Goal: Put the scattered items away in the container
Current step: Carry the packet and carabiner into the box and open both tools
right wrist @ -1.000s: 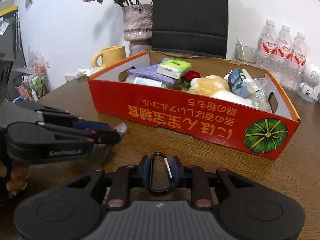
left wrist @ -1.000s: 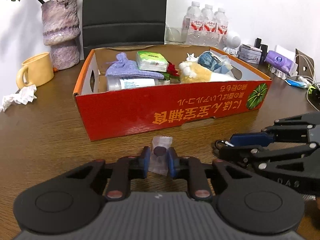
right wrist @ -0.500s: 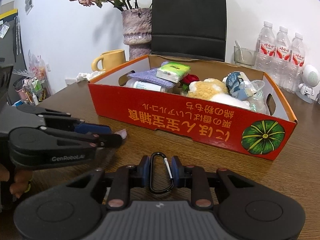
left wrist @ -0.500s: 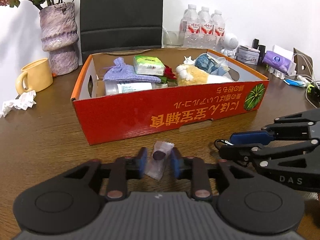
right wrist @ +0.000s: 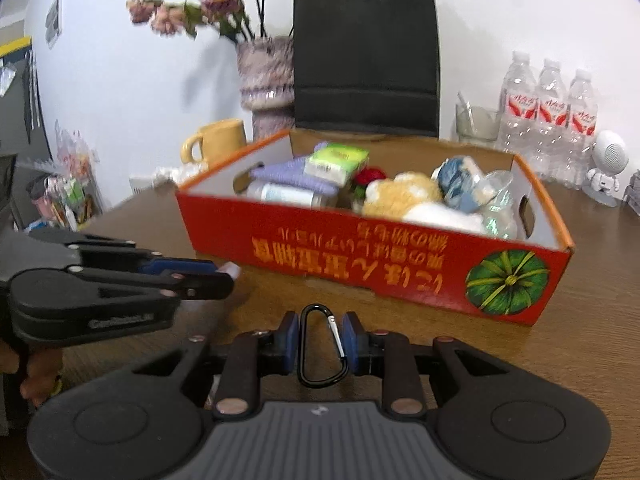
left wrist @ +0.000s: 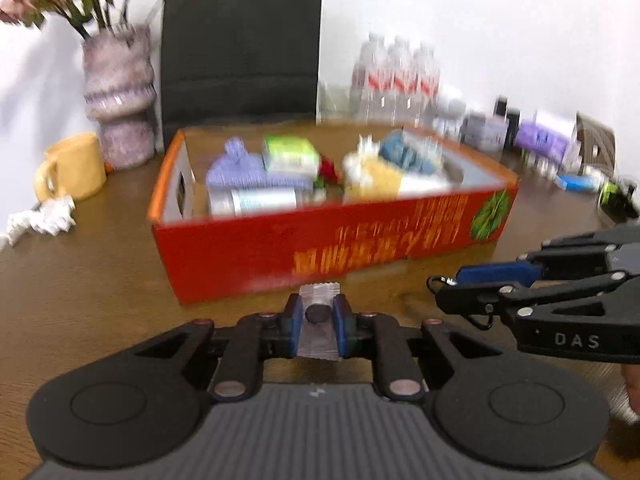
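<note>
My left gripper (left wrist: 318, 322) is shut on a small clear packet (left wrist: 319, 334) with a dark round piece inside, held above the table just in front of the red cardboard box (left wrist: 340, 252). My right gripper (right wrist: 320, 340) is shut on a black carabiner (right wrist: 322, 354), also lifted in front of the box (right wrist: 400, 268). The box holds a purple pouch (left wrist: 248, 170), a green tissue pack (left wrist: 290, 154), a white bottle (left wrist: 256, 202) and plush toys (right wrist: 404, 196). Each gripper shows in the other's view: the right gripper (left wrist: 444, 294) and the left gripper (right wrist: 224, 276).
A yellow mug (left wrist: 70, 168), crumpled tissue (left wrist: 40, 222) and a purple vase (left wrist: 120, 100) stand left of the box. A black bag (right wrist: 364, 56), water bottles (right wrist: 548, 108) and small clutter (left wrist: 540, 140) line the back and right.
Both grippers have risen with their items, so I look further down into the box. The left view is blurred by motion. Both grips are unchanged.
</note>
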{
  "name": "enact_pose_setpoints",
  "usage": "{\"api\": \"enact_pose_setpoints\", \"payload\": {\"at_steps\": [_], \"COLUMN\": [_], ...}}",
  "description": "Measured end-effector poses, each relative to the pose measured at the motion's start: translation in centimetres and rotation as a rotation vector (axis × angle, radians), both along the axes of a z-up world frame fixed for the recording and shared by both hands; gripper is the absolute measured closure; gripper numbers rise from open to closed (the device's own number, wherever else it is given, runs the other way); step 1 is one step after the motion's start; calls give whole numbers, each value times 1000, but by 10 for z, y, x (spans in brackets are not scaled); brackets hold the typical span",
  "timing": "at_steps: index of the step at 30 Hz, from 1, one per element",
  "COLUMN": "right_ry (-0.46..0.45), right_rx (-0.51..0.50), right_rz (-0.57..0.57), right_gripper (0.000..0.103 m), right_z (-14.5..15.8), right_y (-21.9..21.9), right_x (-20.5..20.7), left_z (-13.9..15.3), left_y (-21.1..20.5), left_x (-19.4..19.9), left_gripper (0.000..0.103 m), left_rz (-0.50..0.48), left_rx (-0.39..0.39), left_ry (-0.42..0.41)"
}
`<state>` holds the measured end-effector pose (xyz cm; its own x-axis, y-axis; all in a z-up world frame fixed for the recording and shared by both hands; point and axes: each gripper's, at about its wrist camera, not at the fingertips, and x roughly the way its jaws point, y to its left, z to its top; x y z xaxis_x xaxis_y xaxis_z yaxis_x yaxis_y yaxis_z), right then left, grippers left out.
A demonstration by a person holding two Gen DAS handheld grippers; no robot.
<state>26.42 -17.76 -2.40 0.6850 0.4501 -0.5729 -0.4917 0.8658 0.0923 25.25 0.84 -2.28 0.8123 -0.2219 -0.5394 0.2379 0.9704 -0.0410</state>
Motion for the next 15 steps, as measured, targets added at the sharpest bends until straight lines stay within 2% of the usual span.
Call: {"api": "enact_pose_setpoints", "payload": {"at_steps": [5,10,12,15], "right_ry": [-93,-178,-174,-153], "right_rx": [75,64,72,61], "right_rz": [-14,-70,-99,-135], "right_gripper": [80,80,80,80], "right_z": [40,81,87,81], "right_y": [-17,-21,-17,-6], "right_x": [-3,33,57,93], "left_z": [50,96,100,89], "left_y": [8,0,-1,3], "left_x": [-15,13,33,68], "left_gripper": [86,86,86,86], "left_rz": [2,25,47,116], "left_rx": [-78,-41,-77,-119], "left_ry": [-138,-255,-249,-223]}}
